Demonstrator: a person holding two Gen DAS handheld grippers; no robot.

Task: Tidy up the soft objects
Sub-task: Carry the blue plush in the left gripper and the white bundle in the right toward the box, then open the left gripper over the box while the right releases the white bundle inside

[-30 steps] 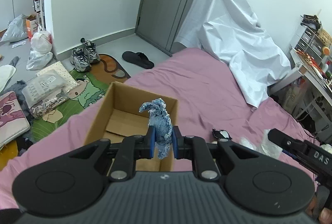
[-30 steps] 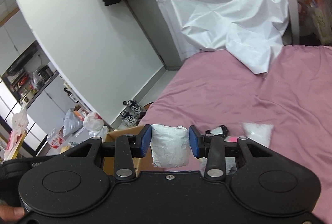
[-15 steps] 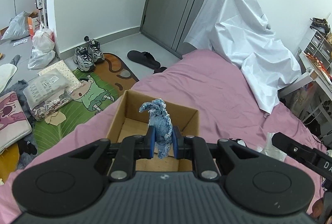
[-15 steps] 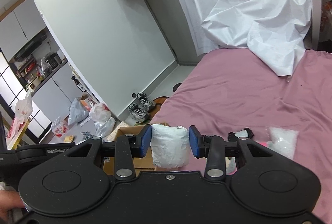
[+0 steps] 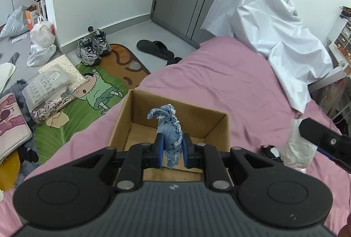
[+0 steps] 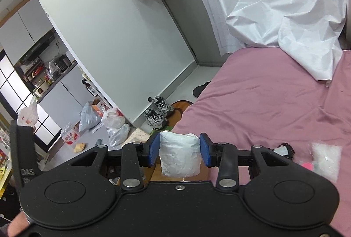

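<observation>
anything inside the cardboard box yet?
Cardboard box: only its bare floor shows. The near part is hidden behind the left gripper and its blue denim scrap.

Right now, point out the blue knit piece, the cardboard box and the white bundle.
blue knit piece (image 5: 170, 127): left wrist view, ribbed middle above the fingers
cardboard box (image 5: 216, 125): left wrist view, inner right wall
white bundle (image 6: 179, 154): right wrist view, centre of its front face

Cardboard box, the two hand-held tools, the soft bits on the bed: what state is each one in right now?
Cardboard box: open-topped, on the pink bed, nothing visible inside.
Left tool: shut on the blue knitted piece, held over the box.
Right tool: shut on the white soft packet.
Black-and-white item: lying loose on the bed.
Clear bag: lying loose on the bed.
</observation>
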